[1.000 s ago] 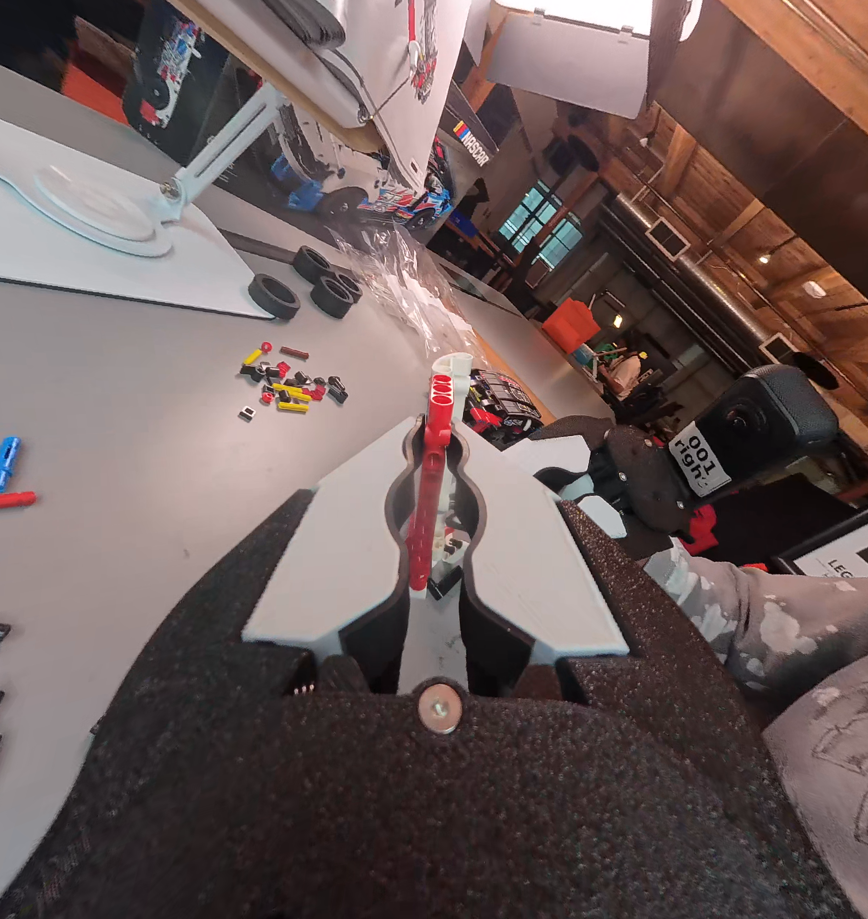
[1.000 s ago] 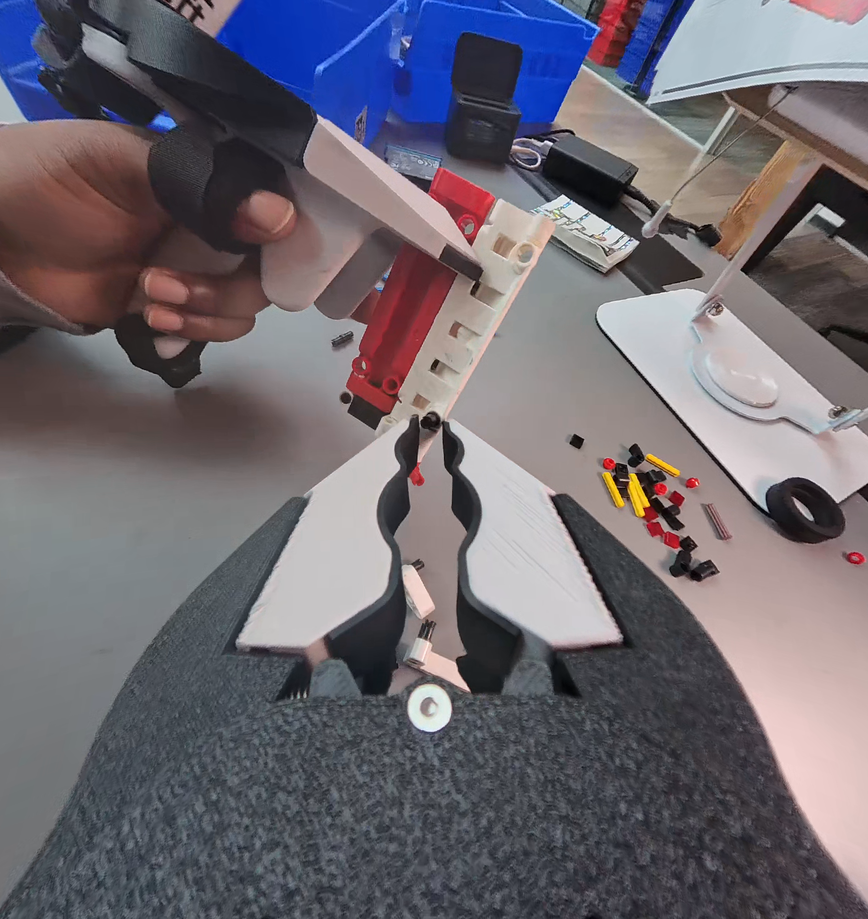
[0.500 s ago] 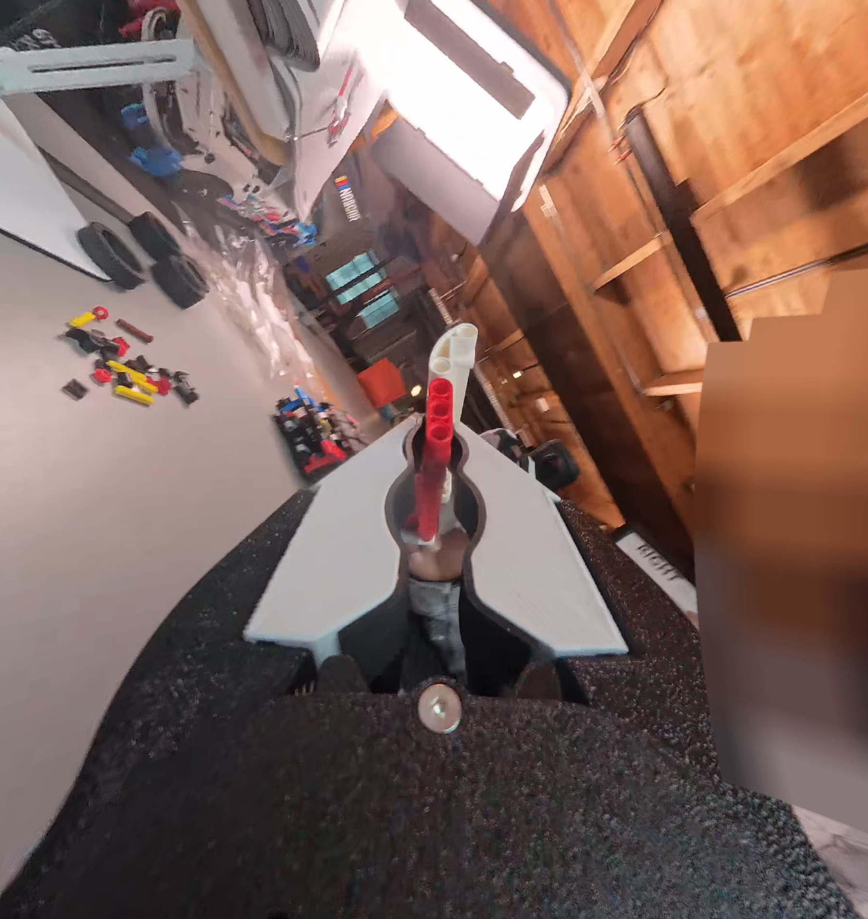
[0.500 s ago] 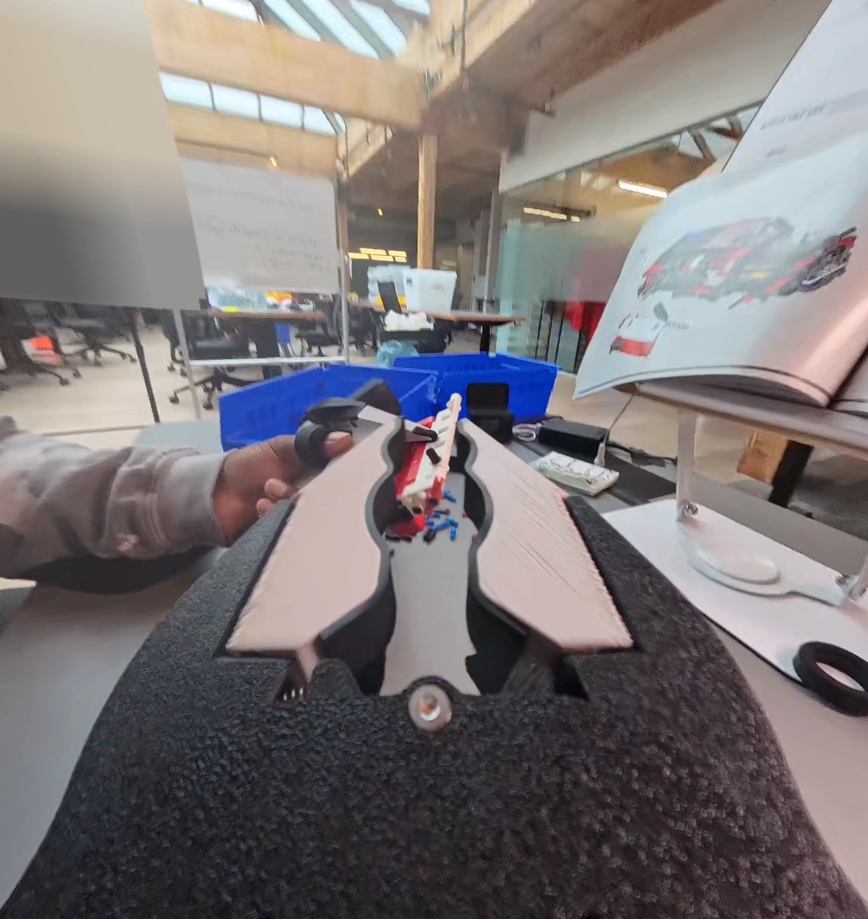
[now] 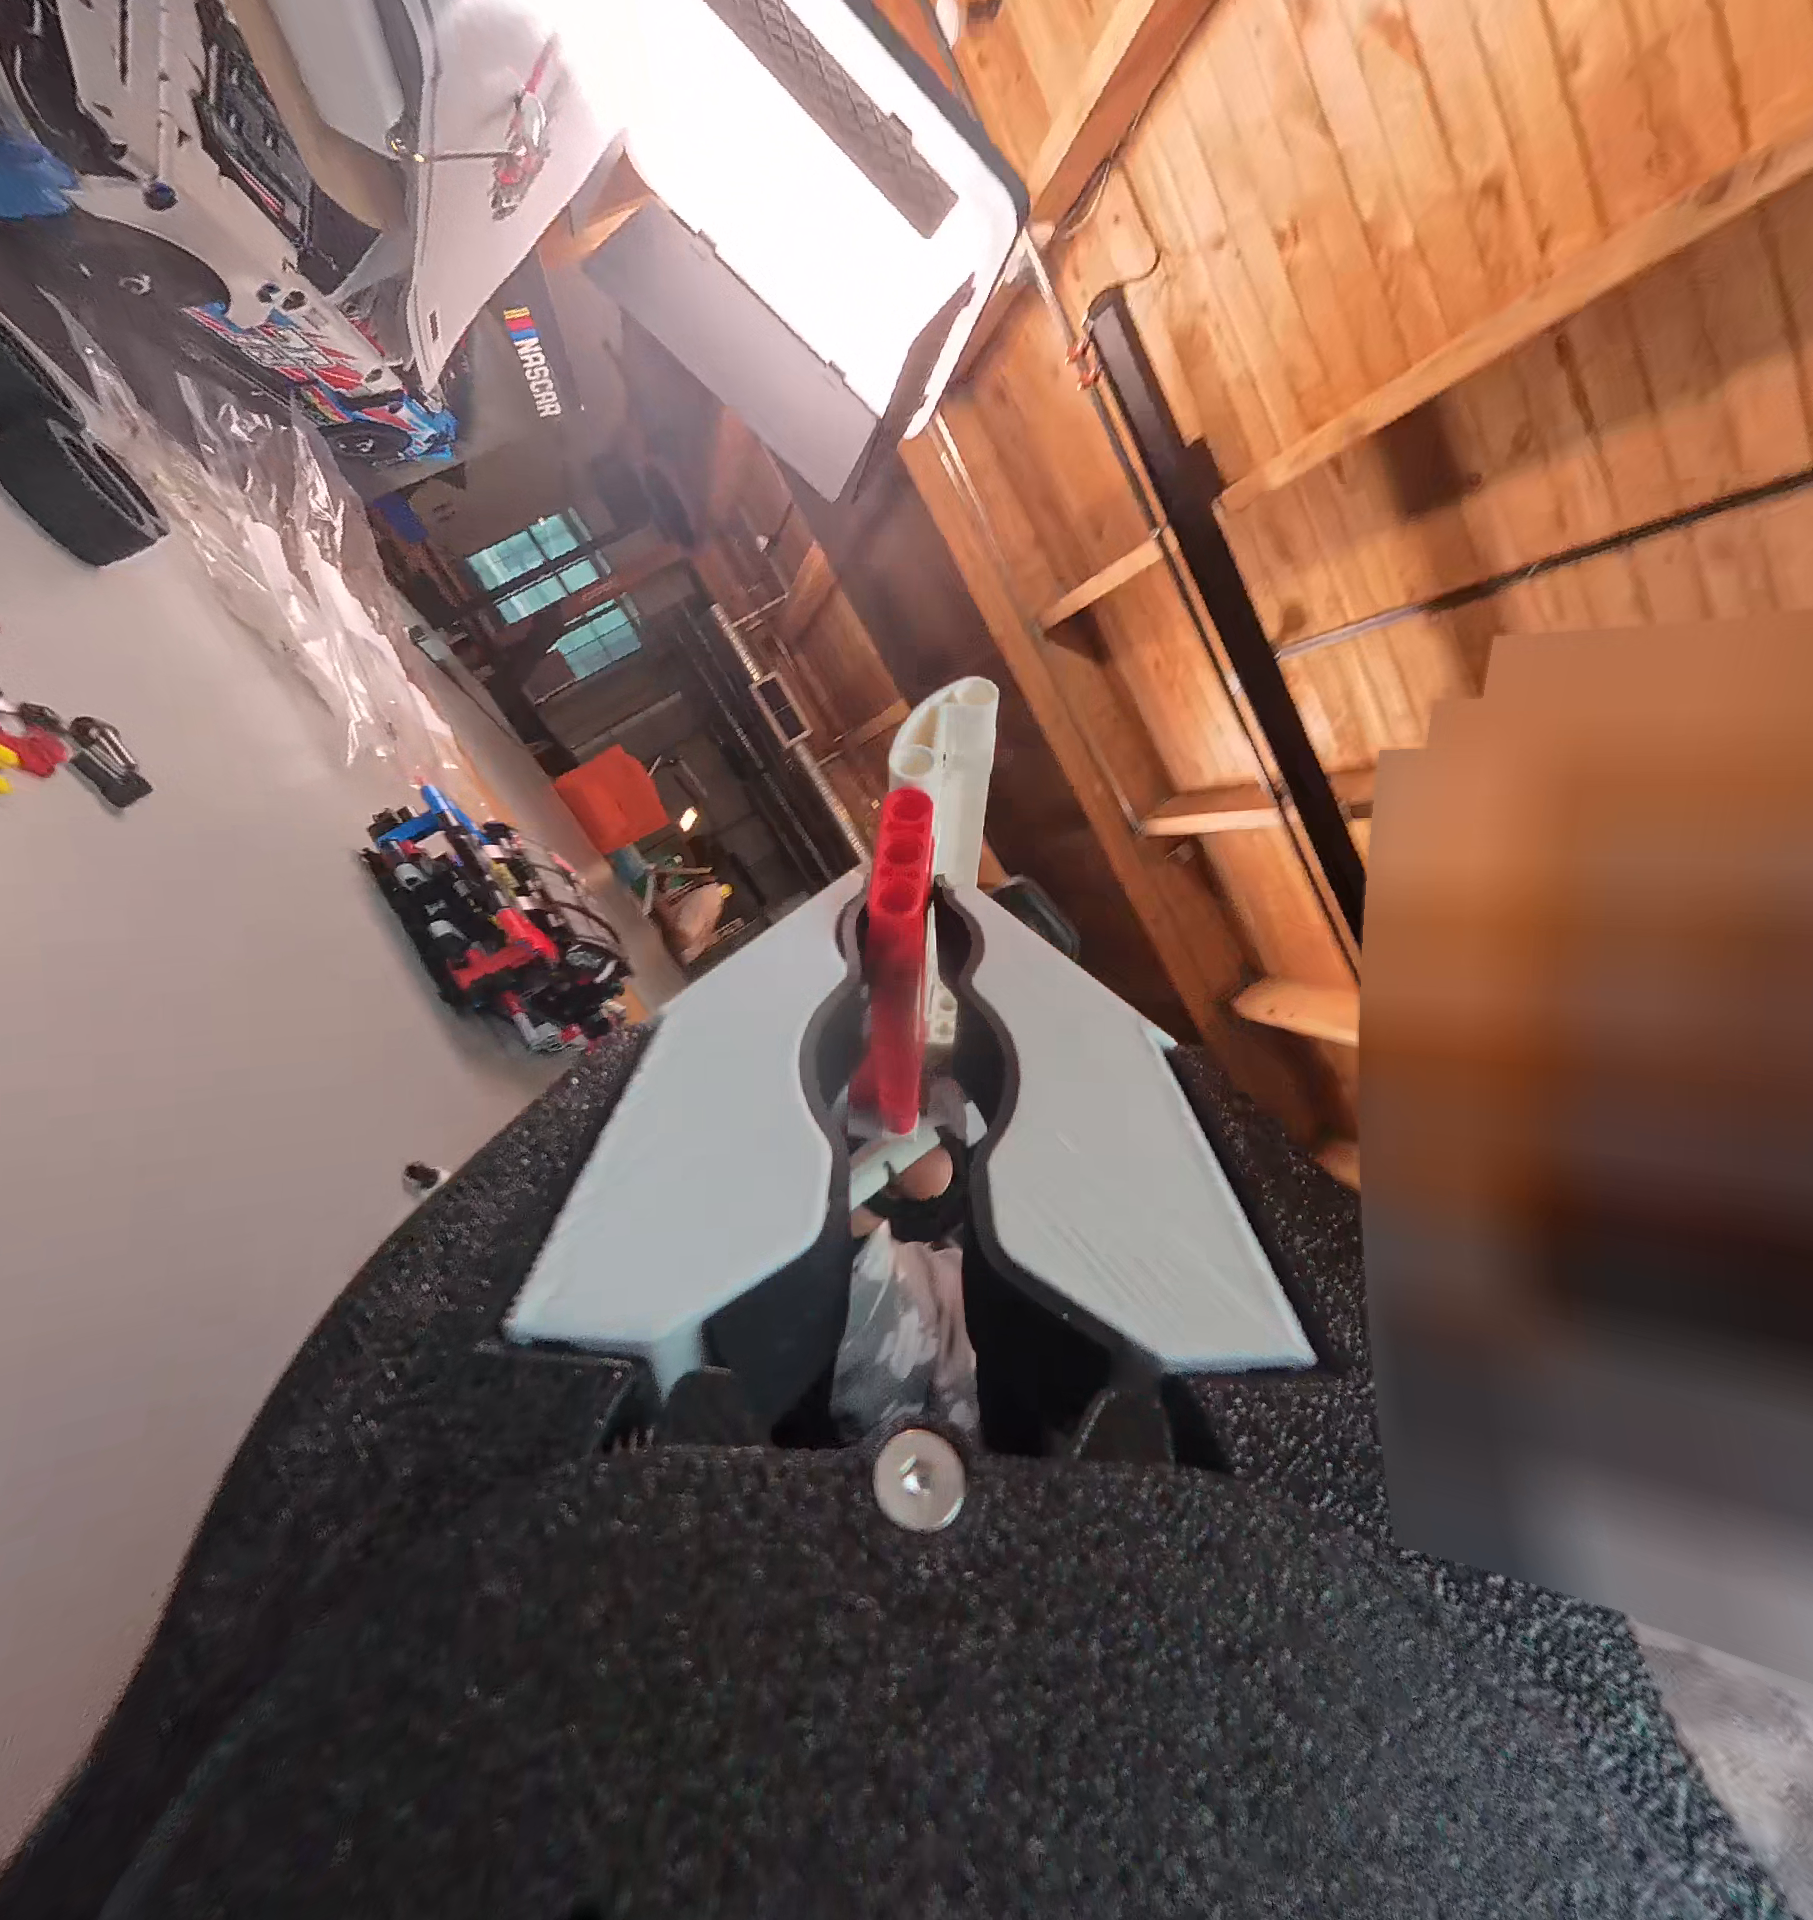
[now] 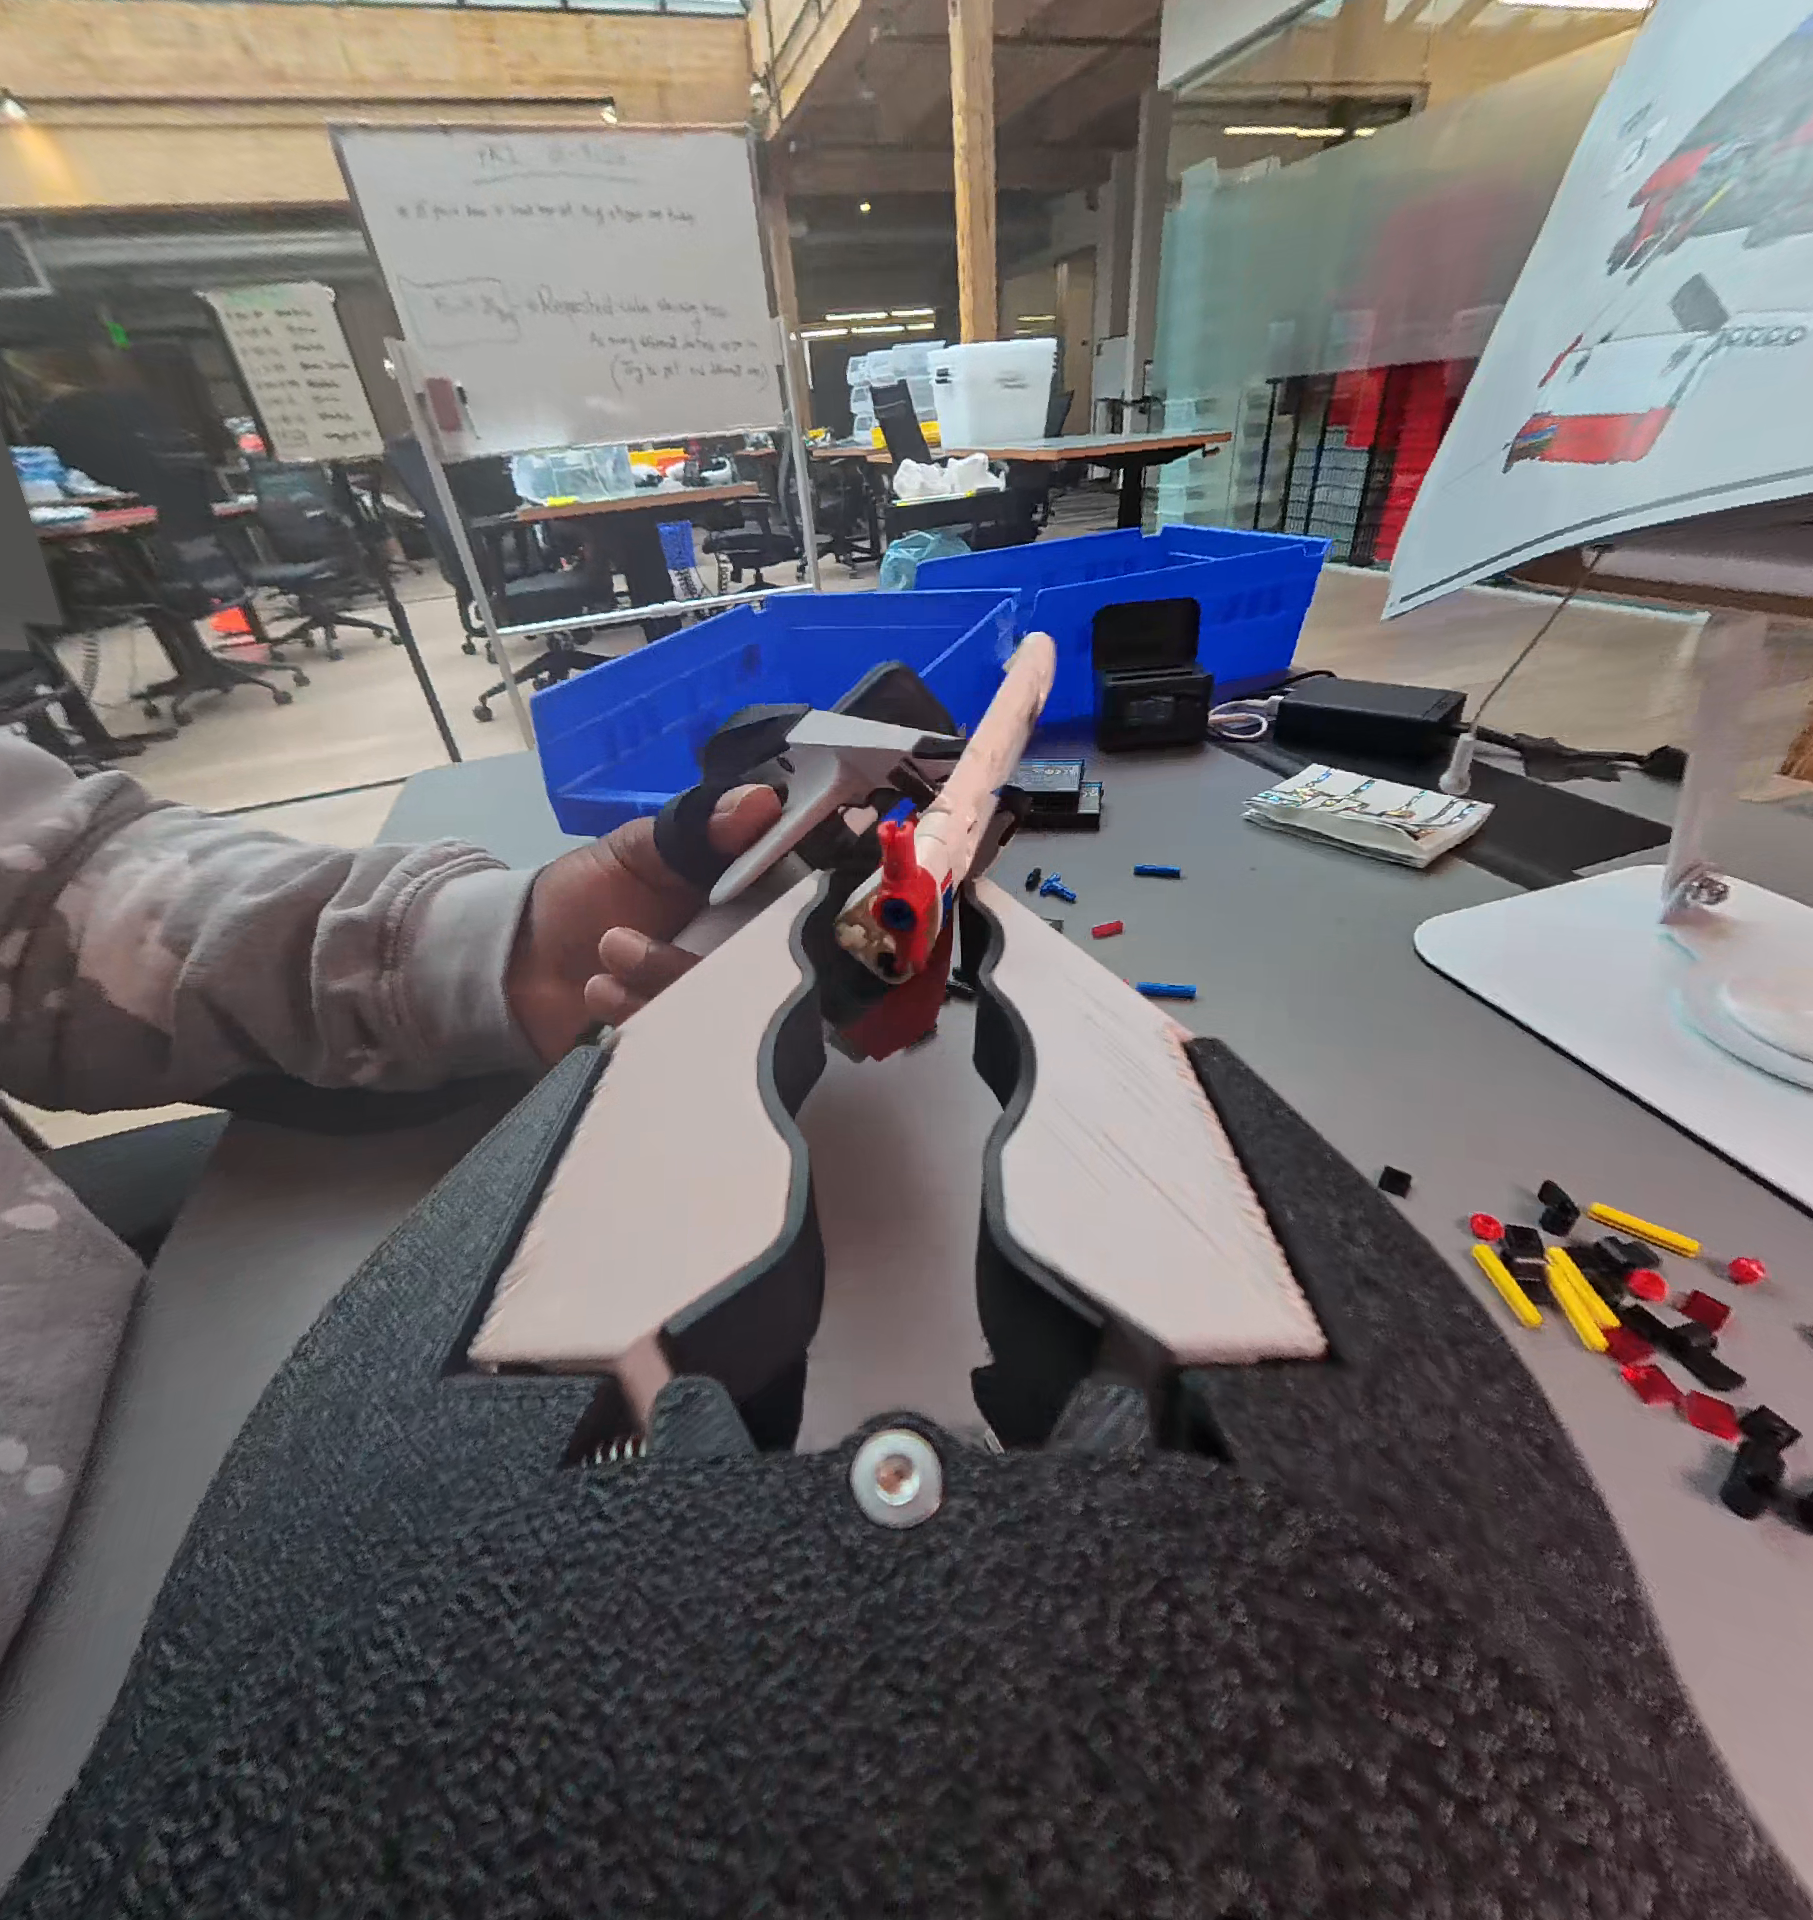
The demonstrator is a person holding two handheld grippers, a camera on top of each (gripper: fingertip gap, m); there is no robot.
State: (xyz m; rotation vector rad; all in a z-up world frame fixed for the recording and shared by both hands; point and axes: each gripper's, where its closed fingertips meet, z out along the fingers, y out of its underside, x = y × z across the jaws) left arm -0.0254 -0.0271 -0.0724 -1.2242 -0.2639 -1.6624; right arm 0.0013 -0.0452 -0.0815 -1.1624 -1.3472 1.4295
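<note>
My left gripper (image 5: 907,899) is shut on a red-and-white brick assembly (image 5: 900,935) and holds it up off the grey table (image 5: 154,1039). A red beam and a curved white part (image 5: 949,769) stick out past the tips. In the right wrist view a hand (image 6: 611,914) holds the left gripper (image 6: 860,748), and the assembly (image 6: 975,769) points its red end at me. My right gripper (image 6: 897,894) is open. The assembly's near end sits at the gap between its fingertips; I cannot tell whether they touch.
Blue bins (image 6: 777,665) stand at the table's far edge. Loose yellow, red and black small parts (image 6: 1629,1309) lie at the right, near a white stand base (image 6: 1608,997) bearing an open booklet (image 6: 1660,312). A part-built model (image 5: 497,935), black tyres (image 5: 71,488) and plastic bags (image 5: 289,582) lie on the table. Only a small space, under 4 cm, lies between the two pairs of fingers.
Both grippers have tilted up from the table. The left has turned the assembly end-on towards the right gripper. The right gripper's jaws have opened wider.
</note>
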